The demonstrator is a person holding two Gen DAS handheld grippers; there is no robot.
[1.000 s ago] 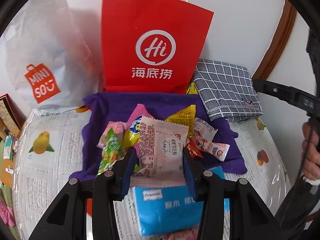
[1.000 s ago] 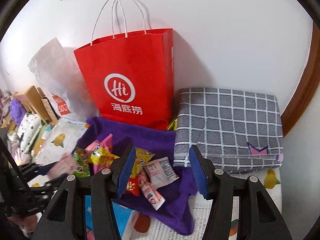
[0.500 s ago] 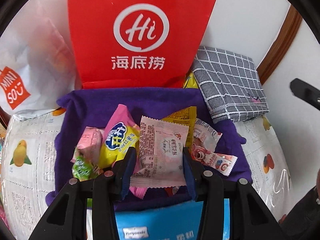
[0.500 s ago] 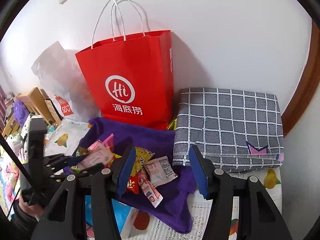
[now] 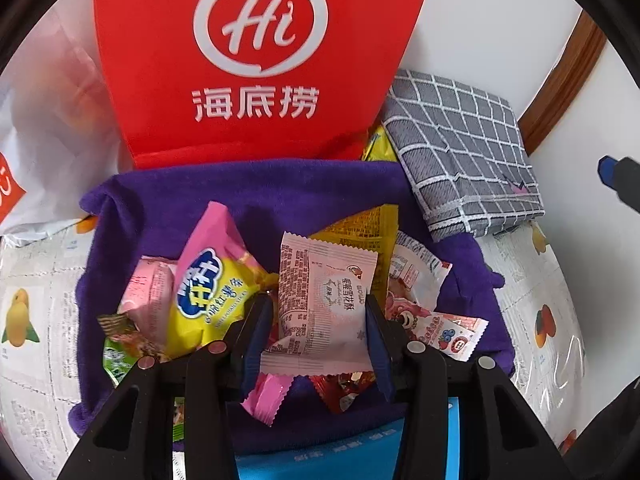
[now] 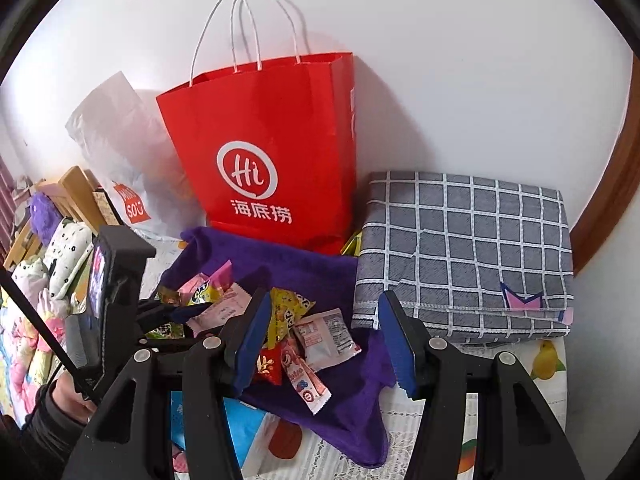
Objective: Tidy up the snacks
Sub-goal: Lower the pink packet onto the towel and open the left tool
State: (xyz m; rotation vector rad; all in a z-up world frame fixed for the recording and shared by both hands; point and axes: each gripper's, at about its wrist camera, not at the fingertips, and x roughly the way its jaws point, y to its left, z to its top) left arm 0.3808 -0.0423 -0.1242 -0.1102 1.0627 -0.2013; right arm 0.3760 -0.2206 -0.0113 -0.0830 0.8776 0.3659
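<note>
The left tongs were found closed on a pale pink snack packet, held flat between the two blue pads. Compared with one second before, the packet had been carried forward: the blue tissue pack that had then filled the space under the pads was now seen only at the bottom edge of the left wrist view. The held packet was positioned over the snack pile on the purple cloth, with the red paper bag filling the upper part of the view, much nearer than before. It was judged that the packet was being taken toward the pile or the bag; release had not yet been made.

In the right wrist view the same packet was seen at the left of the pile, gripped by the left tongs. The right tongs were found open and empty, held above the right edge of the cloth, beside the grey checked fabric. Their position was nearly unchanged, so no second pick was judged to be under way.
</note>
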